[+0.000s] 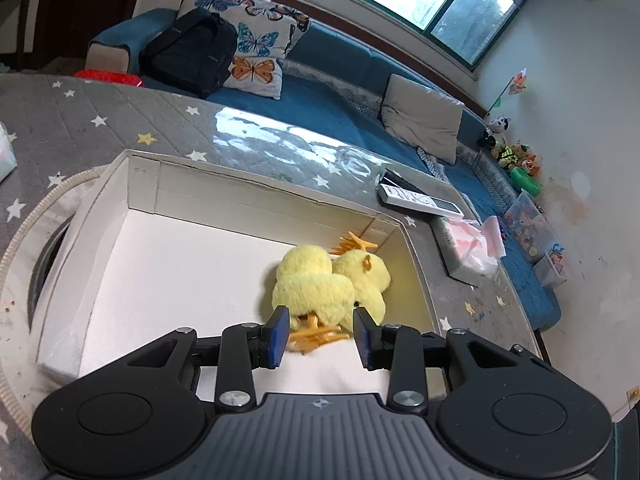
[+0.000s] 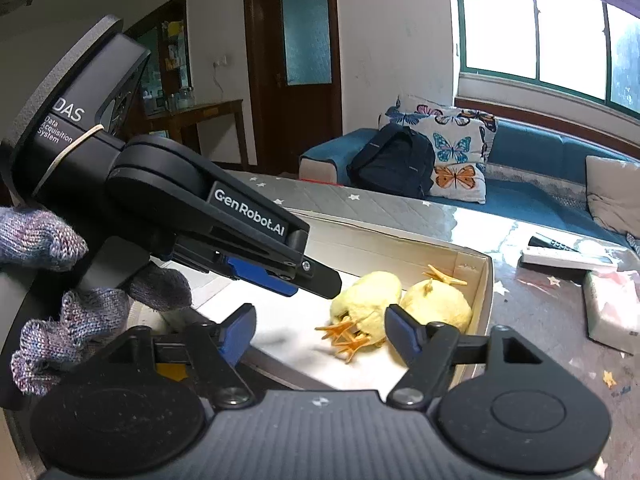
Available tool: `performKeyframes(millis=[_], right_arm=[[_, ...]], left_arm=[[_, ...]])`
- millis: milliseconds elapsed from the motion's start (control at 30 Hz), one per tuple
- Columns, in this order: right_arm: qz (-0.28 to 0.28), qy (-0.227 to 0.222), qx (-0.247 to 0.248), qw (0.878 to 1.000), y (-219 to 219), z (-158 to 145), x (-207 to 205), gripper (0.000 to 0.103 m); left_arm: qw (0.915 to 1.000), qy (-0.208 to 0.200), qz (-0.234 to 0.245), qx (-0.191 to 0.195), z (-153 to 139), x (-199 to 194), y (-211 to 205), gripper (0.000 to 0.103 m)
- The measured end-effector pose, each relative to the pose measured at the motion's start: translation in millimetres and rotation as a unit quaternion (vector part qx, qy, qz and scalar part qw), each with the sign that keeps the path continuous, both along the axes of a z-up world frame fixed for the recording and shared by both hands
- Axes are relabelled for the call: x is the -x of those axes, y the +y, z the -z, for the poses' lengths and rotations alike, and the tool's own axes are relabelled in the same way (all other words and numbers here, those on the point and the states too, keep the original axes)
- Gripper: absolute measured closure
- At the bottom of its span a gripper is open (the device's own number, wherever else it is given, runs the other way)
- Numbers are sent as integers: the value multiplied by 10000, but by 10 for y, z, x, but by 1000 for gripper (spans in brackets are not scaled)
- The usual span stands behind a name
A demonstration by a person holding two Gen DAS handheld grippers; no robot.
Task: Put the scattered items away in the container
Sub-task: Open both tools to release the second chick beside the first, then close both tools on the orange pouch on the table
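A white cardboard box (image 1: pixel 144 196) stands on the star-patterned table. Two yellow plush chicks with orange feet lie inside at its right end: a near one (image 1: pixel 316 292) and a far one (image 1: pixel 366 270). My left gripper (image 1: pixel 321 334) is open just above the near chick's feet, holding nothing. In the right wrist view the box (image 2: pixel 482 288) holds the near chick (image 2: pixel 366 300) and the far chick (image 2: pixel 438 304). My right gripper (image 2: pixel 320 338) is open and empty over the box's near edge. The left gripper (image 2: pixel 316 284) enters from the left, its jaws pointing at the near chick.
A white remote (image 1: pixel 420 200) and a tissue pack (image 1: pixel 468 248) lie on the table right of the box. A round hose-rimmed opening (image 1: pixel 36 208) sits left of the box. A blue sofa (image 1: pixel 340 92) with a black backpack (image 1: pixel 192 52) runs behind the table.
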State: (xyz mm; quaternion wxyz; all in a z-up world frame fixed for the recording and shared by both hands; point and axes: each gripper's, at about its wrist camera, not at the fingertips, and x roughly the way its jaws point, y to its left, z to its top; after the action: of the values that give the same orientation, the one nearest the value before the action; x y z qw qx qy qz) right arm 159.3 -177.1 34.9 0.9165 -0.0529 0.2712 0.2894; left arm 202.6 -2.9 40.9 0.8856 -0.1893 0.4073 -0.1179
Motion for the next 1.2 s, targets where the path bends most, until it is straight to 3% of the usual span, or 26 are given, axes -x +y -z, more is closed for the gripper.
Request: performKeyframes(millis=[333,500,867,1200], right_arm=[[-114,-142,-64,9998,-65,62,458,24],[-150,-111,-19,9998,-135,144,682,24],[-20,185,306,9994,-312,432,941,23],[23,521,252,9983,-204,642,802,24]], left_arm=[[9992,-269,-3,-303,-105,505,48,66],[9992,-303,10,-243,-84,715,58,66],[9993,71,361,-42,197,894,-193,66],[9983,422,375,122,436,778,-299,66]])
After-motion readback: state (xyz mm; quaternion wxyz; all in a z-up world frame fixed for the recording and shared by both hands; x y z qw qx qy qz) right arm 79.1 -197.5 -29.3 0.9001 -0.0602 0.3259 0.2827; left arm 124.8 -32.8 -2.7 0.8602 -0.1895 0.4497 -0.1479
